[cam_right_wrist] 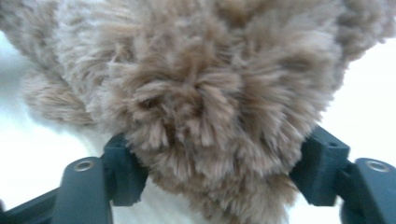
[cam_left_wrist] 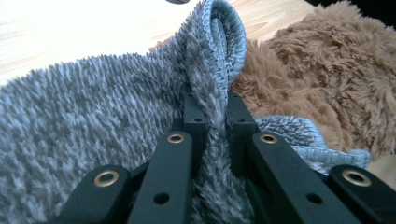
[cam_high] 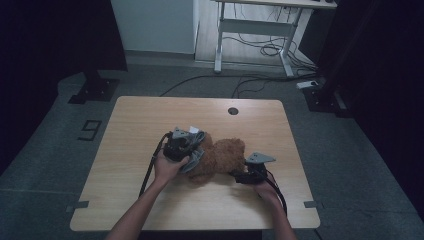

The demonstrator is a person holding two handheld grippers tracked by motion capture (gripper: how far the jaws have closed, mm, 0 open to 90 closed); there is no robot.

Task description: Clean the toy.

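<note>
- The plush point(cam_high: 220, 156) lies mid-desk point(cam_high: 140, 125), a grey knit point(cam_high: 196, 159) bunched against its left side.
- The left gripper point(cam_left_wrist: 211, 116) is clamped on a fold of knit; better to keep that pinch near the ribbed hem.
- The right gripper point(cam_right_wrist: 224, 154) has its jaws wide around the plush's fur, seemingly pressing in; it should steady the body.
- Likely dressing or undressing: draw the knit slowly, watching for snags.

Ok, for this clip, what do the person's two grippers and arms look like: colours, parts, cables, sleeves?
Both grippers are black. The left gripper and right gripper each carry a grey three-cornered plate and trail a black cable toward the person. Up close, the left gripper's jaws are black bars with brass-coloured eyelets. The forearms are bare, with no sleeves in sight.
</note>
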